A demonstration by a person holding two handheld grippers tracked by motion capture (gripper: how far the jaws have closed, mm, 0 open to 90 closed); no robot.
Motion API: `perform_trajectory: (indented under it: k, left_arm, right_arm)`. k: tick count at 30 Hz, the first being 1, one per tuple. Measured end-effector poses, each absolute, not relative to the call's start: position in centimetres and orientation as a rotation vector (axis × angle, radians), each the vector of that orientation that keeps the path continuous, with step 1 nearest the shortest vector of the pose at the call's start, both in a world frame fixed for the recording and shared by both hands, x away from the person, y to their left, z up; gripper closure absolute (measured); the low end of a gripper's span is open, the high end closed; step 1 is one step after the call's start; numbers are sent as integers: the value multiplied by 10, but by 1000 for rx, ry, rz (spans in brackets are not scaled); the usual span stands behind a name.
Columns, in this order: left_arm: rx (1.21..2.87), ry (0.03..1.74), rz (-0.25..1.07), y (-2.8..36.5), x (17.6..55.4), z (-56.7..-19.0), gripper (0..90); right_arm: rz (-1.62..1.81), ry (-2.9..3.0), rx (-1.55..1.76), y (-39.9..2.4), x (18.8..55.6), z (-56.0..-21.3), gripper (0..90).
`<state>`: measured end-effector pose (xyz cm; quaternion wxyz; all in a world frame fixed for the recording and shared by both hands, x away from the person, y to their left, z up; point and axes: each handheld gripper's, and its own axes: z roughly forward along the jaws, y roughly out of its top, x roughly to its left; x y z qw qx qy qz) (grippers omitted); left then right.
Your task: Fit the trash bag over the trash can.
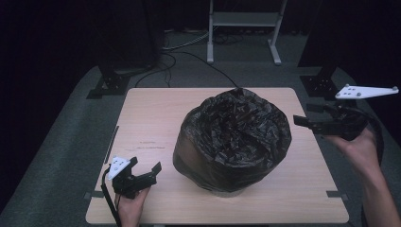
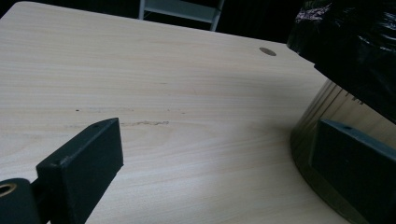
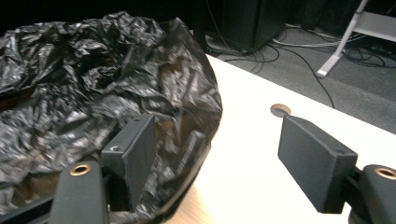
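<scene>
Nearest the high camera, the left gripper [image 1: 144, 174] sits low at the near left of the table [image 1: 142, 118], jaws spread wide and holding nothing, the hand [image 1: 128, 201] resting behind it on the wood. In the left gripper view, one jaw stands over bare tabletop and the other sits just beside the bin's [image 2: 336, 116] lower wall. The right gripper [image 1: 312, 122] hovers raised at the far right, level with the bin's rim, also wide open and empty, its forearm reaching in from the near right corner. The black bag [image 1: 234, 132] lines the bin in the middle of the table, its crumpled plastic folded over the rim. This looks like the approach step: next, the right jaws need to close on a fold of the overhanging bag edge.
</scene>
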<state>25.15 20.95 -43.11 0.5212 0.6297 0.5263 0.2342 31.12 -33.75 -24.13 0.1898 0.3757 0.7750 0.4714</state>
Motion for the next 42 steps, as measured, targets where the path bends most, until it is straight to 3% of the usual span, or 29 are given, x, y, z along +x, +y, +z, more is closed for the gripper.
perform_trajectory:
  k: [15,42]
  left_arm:
    - [1512,1261,564,207,251,-431,18]
    - [1516,1261,568,206,251,-431,18]
  right_arm:
    - [1325,2120,1148,-364,303,-275,272]
    - [1291,2133,1245,-377,290,-333,272]
